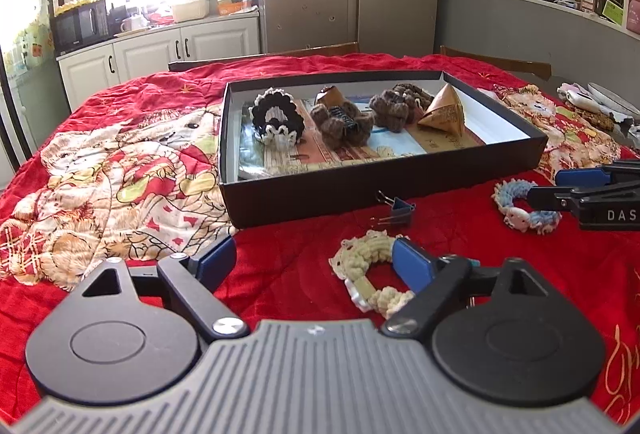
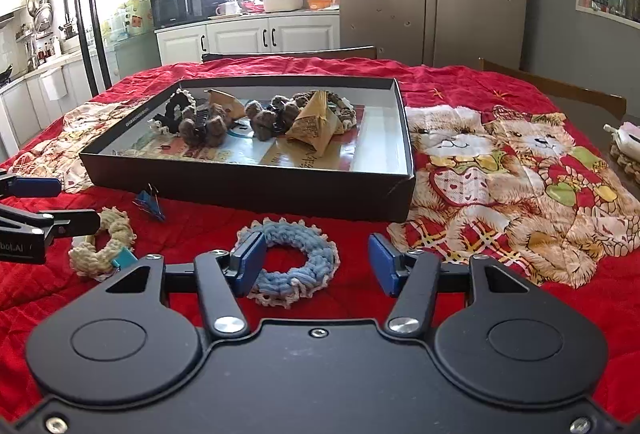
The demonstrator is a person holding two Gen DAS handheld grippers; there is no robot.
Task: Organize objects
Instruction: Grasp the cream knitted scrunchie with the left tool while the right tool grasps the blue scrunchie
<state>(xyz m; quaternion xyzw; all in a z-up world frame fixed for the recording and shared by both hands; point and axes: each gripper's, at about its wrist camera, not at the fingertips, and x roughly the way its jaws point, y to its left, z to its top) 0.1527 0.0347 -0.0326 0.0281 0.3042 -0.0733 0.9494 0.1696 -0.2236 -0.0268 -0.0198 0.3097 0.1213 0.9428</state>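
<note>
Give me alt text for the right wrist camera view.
An open right gripper hovers over a blue scrunchie on a red blanket, before a black box of scrunchies. The left gripper reaches a cream scrunchie.

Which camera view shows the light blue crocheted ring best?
The right wrist view: the light blue crocheted ring lies whole on the red cloth between the open right gripper fingers. In the left wrist view the ring is small at the edge, partly hidden by that gripper.
</note>
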